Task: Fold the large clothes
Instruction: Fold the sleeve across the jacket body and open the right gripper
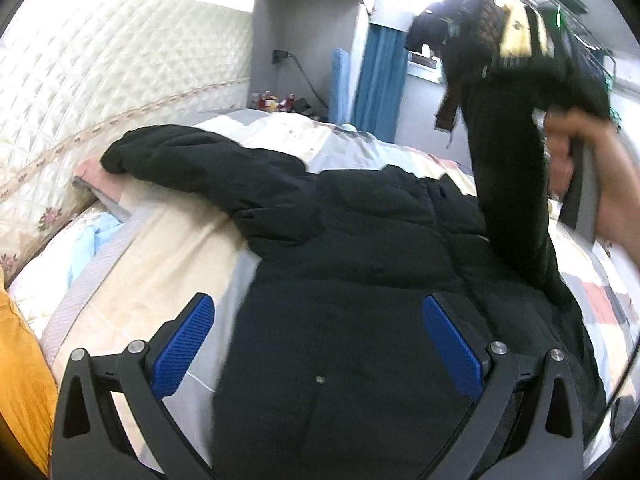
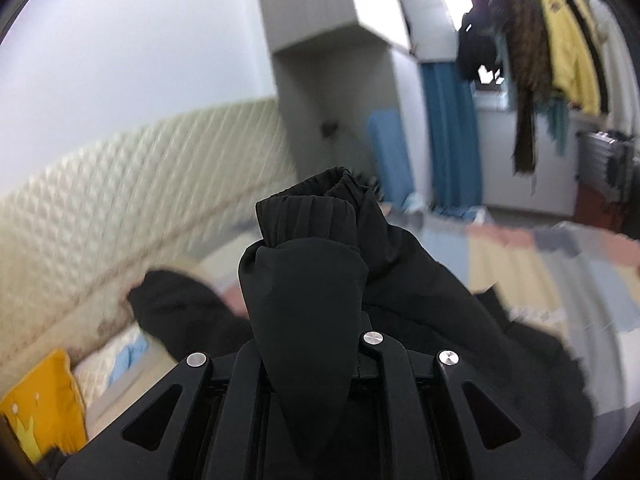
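A large black padded jacket (image 1: 360, 248) lies spread on the bed (image 1: 168, 264). Its left sleeve (image 1: 192, 164) stretches toward the headboard. My left gripper (image 1: 320, 320) is open, its blue pads (image 1: 184, 344) hovering over the jacket's lower body and holding nothing. The right sleeve (image 1: 508, 184) is lifted high above the bed. My right gripper (image 2: 312, 292) is shut on that sleeve's cuff (image 2: 308, 220), which covers its fingertips. In the left wrist view the hand holding the right gripper (image 1: 580, 168) shows at the right.
A quilted cream headboard (image 1: 100, 88) runs along the left. A yellow pillow (image 1: 20, 380) lies at the near left. Clothes hang on a rack (image 2: 552, 52) at the far right. A blue curtain (image 2: 448, 136) and a grey cabinet (image 1: 304, 40) stand behind the bed.
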`<state>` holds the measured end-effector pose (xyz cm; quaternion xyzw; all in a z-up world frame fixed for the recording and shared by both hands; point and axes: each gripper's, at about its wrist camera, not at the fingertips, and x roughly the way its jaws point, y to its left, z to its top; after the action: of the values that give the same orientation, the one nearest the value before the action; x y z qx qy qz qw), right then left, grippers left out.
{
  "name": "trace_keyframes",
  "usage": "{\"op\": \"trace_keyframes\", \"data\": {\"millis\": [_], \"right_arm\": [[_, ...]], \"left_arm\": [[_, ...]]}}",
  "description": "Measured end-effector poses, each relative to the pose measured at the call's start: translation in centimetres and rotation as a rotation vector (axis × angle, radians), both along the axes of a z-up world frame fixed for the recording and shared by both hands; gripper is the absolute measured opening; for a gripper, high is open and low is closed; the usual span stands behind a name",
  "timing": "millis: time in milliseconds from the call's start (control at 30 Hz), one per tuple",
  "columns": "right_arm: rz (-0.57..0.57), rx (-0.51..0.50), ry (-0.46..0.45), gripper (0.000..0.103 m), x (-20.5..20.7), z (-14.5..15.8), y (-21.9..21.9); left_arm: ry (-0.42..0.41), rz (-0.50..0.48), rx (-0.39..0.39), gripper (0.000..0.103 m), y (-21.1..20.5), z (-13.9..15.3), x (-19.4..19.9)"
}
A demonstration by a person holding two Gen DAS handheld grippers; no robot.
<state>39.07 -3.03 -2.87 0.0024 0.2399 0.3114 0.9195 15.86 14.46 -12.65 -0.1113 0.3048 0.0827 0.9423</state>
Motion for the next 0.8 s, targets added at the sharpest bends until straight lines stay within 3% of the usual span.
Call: {"op": "trace_keyframes", "data": {"millis": [233, 433, 667, 800], "right_arm": [[0.04, -0.062, 0.123, 0.009, -1.2, -11.0, 5.0], [0.041, -0.178, 0.234, 0.009, -0.1, -18.3, 7.3], [0.046, -0.175, 0.25, 0.01, 0.3, -17.6, 7.2], [0.068, -0.176, 0.223, 0.024, -0.3, -15.7, 6.9]], "left_arm": [[0.014, 0.076, -0.02, 0.103, 2.7, -1.2, 0.4], [0.043, 0.048, -0.042, 0.103, 2.9, -2.5, 1.3], [0.052, 0.042, -0.035, 0.103, 2.6, -3.1, 1.8], [0.037, 0.045, -0.053, 0.103, 2.9, -2.8, 1.5]]}}
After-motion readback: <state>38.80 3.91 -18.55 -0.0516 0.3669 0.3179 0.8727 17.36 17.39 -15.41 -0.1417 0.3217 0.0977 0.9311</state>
